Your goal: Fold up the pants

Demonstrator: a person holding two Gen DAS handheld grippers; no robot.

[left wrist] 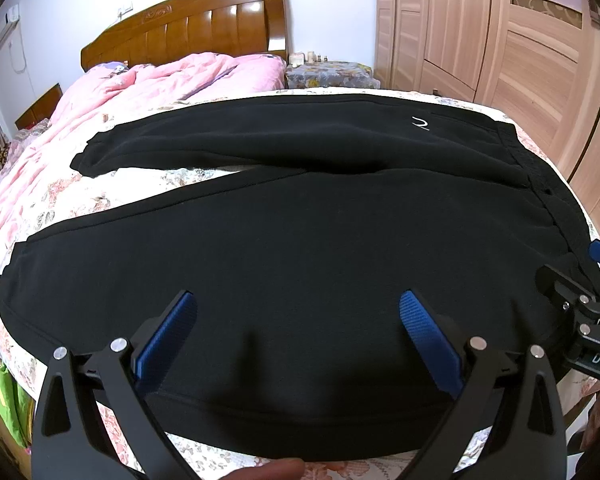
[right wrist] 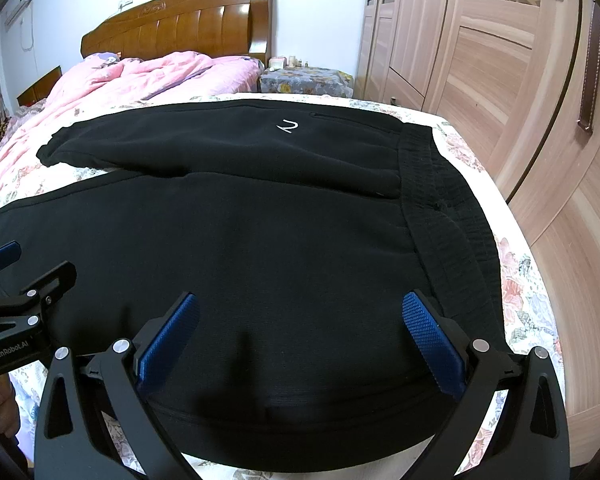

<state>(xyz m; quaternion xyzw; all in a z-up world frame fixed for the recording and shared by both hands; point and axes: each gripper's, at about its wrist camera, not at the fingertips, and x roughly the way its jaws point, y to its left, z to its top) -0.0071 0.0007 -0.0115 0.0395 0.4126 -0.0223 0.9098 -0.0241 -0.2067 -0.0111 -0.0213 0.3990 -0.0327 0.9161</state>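
Black pants [left wrist: 300, 240] lie flat on the floral bed sheet [left wrist: 52, 196], legs to the left, waistband [left wrist: 540, 184] to the right. They also show in the right wrist view [right wrist: 240, 240], with the waistband [right wrist: 440, 200] and a small white logo [right wrist: 288, 126]. My left gripper [left wrist: 298, 312] is open and empty, low over the near leg by its front edge. My right gripper [right wrist: 300, 316] is open and empty, over the near hip beside the waistband. The right gripper also shows at the left wrist view's right edge [left wrist: 580, 280]. The left gripper shows at the right wrist view's left edge [right wrist: 12, 276].
A pink quilt [left wrist: 112, 92] is bunched at the head of the bed below the wooden headboard [left wrist: 188, 28]. A nightstand [left wrist: 328, 74] stands beside it. Wooden wardrobe doors [left wrist: 500, 40] run along the right. The bed's near edge is just under the grippers.
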